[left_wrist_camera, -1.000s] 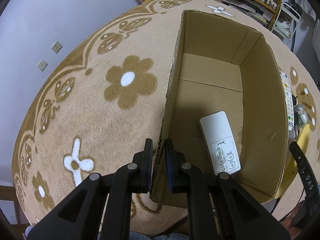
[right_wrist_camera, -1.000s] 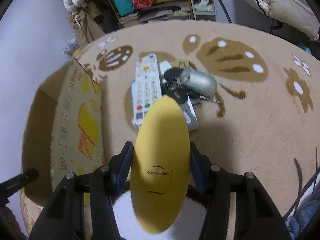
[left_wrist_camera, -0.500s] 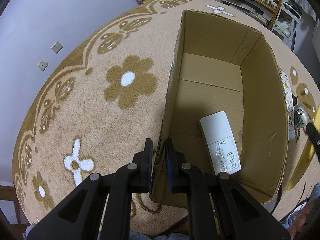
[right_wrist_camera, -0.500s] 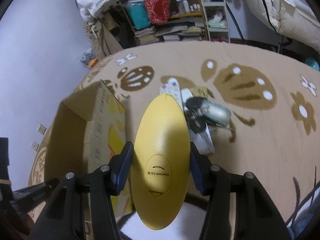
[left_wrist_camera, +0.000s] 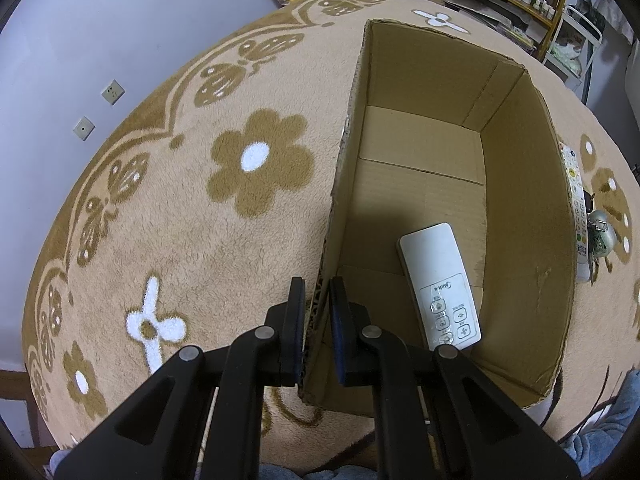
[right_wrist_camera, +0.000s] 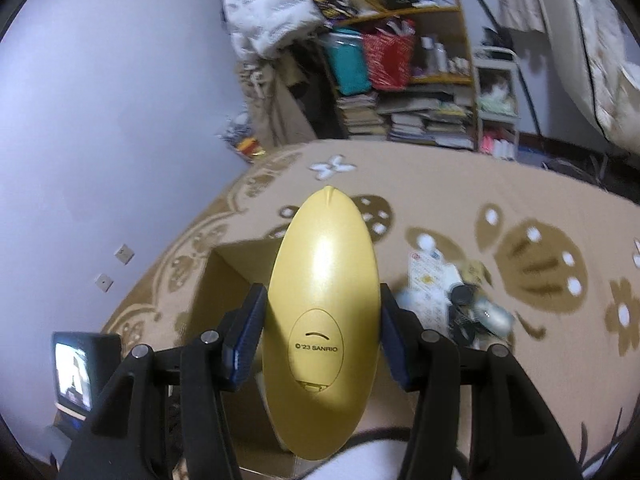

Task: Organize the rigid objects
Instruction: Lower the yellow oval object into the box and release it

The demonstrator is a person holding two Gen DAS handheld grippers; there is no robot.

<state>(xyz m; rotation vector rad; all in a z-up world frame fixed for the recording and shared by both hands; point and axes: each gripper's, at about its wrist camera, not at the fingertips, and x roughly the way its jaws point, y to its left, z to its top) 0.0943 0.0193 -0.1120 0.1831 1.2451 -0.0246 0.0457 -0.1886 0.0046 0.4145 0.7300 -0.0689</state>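
An open cardboard box stands on the flowered carpet. A white remote control lies flat on its floor. My left gripper is shut on the box's left wall near its near corner. My right gripper is shut on a yellow oval object marked SANRIO and holds it up in the air above the box. A pile of loose items with a white button remote and a silver mouse lies on the carpet right of the box.
The beige carpet lies along a lilac wall with two sockets. Cluttered shelves with books and bags stand at the back. A small lit screen shows at the lower left of the right wrist view.
My right gripper has lifted the yellow object up and to the left, from over the pile to above the box. It has left the left wrist view. My left gripper has not moved.
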